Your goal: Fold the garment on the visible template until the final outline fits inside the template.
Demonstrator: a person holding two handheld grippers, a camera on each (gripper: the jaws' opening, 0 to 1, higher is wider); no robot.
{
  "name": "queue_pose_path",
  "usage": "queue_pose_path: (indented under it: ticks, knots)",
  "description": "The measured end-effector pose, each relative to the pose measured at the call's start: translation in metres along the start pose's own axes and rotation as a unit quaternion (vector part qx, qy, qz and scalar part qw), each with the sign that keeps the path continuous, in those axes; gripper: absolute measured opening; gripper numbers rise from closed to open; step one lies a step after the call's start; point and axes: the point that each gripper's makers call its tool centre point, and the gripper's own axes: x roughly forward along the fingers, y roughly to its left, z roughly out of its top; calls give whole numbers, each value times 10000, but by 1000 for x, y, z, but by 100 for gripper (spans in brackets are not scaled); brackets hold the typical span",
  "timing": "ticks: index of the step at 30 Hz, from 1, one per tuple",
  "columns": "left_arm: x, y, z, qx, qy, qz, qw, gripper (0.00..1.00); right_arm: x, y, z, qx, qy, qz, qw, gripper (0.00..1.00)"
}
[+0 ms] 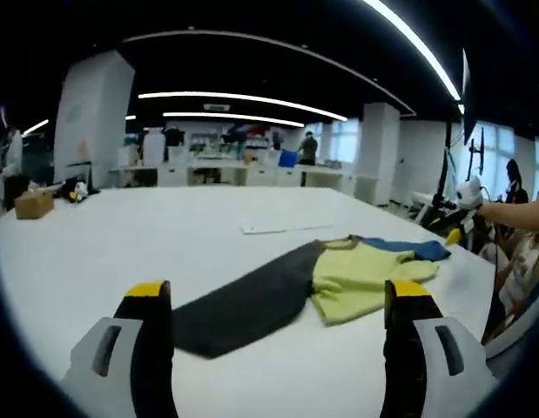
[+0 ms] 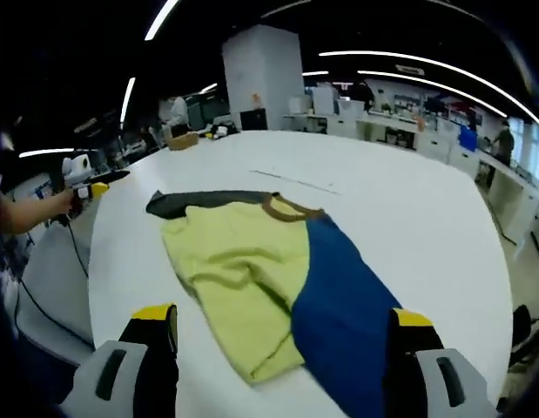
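Note:
A garment lies flat on the white table [image 1: 121,244]. Its parts are a dark grey sleeve [image 1: 252,305], a yellow-green body [image 1: 360,279] and a blue sleeve [image 1: 408,248]. My left gripper [image 1: 278,300] hovers open in front of the grey end, nothing between its jaws. In the right gripper view the yellow-green body [image 2: 239,279] and the blue part [image 2: 339,296] lie close below, with a brown collar [image 2: 282,209] and the grey part [image 2: 186,202] beyond. My right gripper [image 2: 284,318] stands open over the near hem. A thin pale line [image 2: 295,181] crosses the table behind the garment.
A cardboard box [image 1: 34,203] sits at the table's far corner. A hand [image 2: 38,209] at the table's left edge holds a yellow-tipped tool [image 2: 90,189]. Chairs and cables [image 2: 43,287] stand beside the table. Desks and people are far behind [image 1: 308,148].

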Motion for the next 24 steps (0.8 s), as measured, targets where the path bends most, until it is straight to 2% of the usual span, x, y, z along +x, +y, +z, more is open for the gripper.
queue_pose_path:
  ticks: [7, 15, 18, 24]
  knots:
    - [-4, -27, 1, 61, 32, -327, 9994, 99, 21, 34, 13, -205, -80, 426, 9988, 99]
    - [-9, -57, -4, 193, 155, -676, 9974, 99, 50, 72, 20, -747, -22, 963, 9925, 95]
    - [-12, -62, -6, 175, 142, -748, 9969, 99, 58, 83, 25, -819, -37, 1126, 9903, 93]
    - [-15, -67, -20, 206, 288, -838, 9959, 99, 77, 112, 33, -1098, -16, 1392, 9842, 89]
